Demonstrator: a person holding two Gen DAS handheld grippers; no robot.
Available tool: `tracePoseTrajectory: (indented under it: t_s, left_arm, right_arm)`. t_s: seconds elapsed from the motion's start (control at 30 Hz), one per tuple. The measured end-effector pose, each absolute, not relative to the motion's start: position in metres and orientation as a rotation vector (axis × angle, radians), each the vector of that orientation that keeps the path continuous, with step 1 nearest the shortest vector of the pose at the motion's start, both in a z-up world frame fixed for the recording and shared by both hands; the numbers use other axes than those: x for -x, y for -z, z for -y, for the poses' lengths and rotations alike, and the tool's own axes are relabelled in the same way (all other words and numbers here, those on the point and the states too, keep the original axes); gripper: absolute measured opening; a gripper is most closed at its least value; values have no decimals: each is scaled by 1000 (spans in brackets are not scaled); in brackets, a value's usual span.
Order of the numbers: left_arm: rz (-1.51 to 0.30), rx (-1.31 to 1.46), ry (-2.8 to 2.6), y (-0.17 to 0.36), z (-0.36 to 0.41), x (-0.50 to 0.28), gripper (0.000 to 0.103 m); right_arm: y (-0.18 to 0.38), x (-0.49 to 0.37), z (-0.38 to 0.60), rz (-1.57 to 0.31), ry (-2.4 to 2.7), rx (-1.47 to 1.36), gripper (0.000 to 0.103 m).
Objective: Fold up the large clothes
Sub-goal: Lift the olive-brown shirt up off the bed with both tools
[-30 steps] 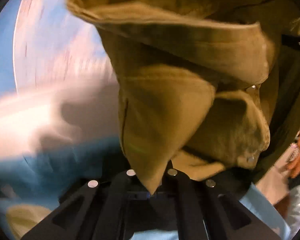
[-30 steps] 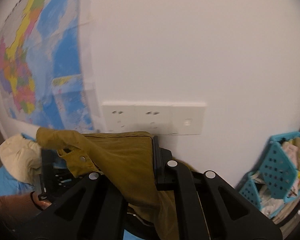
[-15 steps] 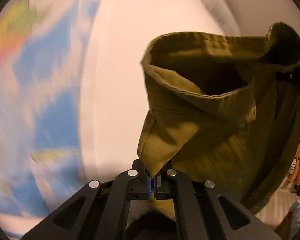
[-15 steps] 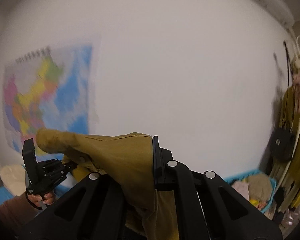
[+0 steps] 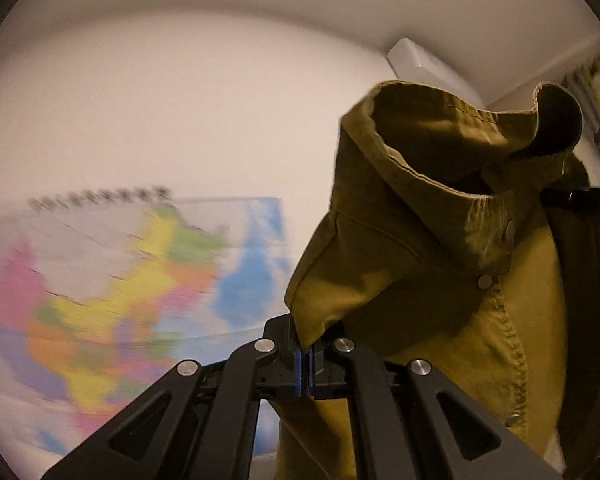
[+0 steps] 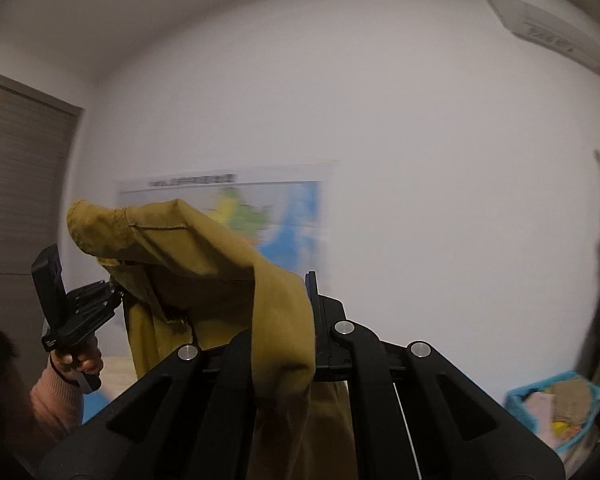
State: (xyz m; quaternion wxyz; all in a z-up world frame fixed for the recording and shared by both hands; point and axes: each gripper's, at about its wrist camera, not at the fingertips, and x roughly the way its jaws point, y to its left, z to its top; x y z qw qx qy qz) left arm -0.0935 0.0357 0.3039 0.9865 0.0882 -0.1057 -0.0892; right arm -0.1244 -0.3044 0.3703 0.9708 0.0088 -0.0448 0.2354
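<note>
While clamped on the mustard jacket (image 5: 428, 248), both jaws; clothes-filled blue basket (image 6: 518, 402) beyond.

Both grippers raised olive garment (image 5: 420, 264) off blue surface, now airborne.

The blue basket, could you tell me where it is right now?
In the right wrist view, the blue basket sits low at the right edge, below the air conditioner.
</note>
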Motion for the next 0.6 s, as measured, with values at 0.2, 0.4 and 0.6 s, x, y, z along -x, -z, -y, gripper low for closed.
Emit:
tracePoseTrajectory:
  t_s: [0.2, 0.4, 0.6]
  left_arm:
    - [193, -290, -3, -323, -50, 175, 1]
    - [60, -329, -58, -305, -60, 137, 1]
    - [-327, -263, -85, -194, -94, -29, 1]
  right_arm:
    - [-369, 150, 273, 114, -646, -49, 2]
    - [-332, 66, 252, -84, -687, -130, 2]
    - [-234, -64, 215, -431, -612, -166, 2]
